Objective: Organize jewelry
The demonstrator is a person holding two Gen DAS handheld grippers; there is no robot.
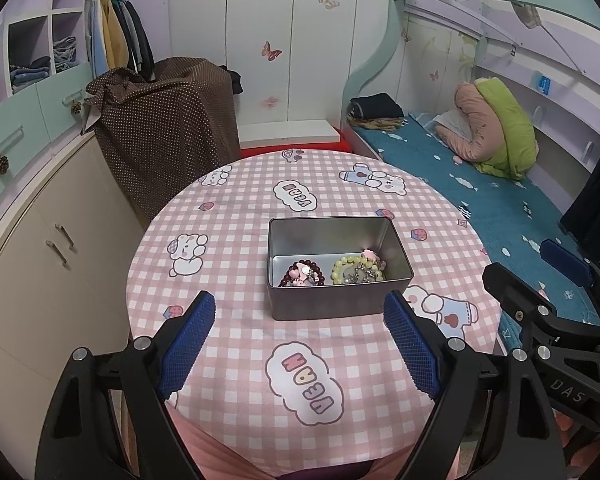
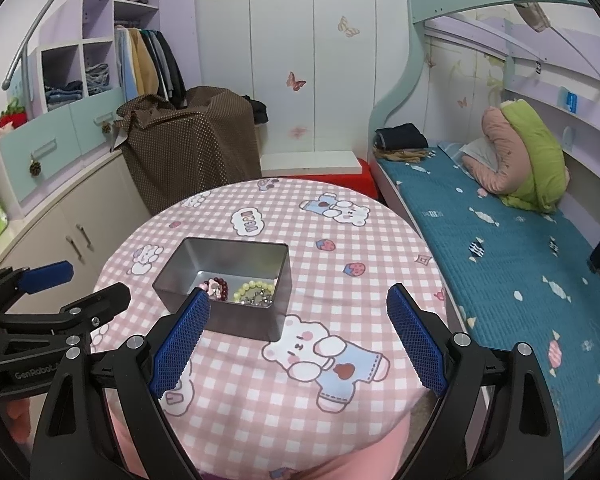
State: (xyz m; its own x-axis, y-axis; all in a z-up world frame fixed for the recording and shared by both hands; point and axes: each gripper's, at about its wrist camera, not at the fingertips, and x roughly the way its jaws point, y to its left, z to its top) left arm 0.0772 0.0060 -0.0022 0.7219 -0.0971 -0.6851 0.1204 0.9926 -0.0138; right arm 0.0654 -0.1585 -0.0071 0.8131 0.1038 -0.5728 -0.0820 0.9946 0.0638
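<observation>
You hold left gripper [image 1: 300, 344] and right gripper [image 2: 298, 344] released, empty, hovering short of tin [image 1: 332, 300] (jewelry [image 1: 334, 272] gathered inside, table [image 1: 236, 216] bare).

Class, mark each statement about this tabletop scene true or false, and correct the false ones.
1. The metal tin has its lid on. False: it stands open and no lid is in view.
2. A dark red bead bracelet and a yellow-green bead bracelet lie inside the tin. True.
3. The left gripper is shut on a bracelet. False: its jaws are wide open with nothing between them.
4. The right gripper is open and holds nothing. True.
5. The tablecloth is plain blue. False: it is pink-and-white checked with cartoon bears.
</observation>
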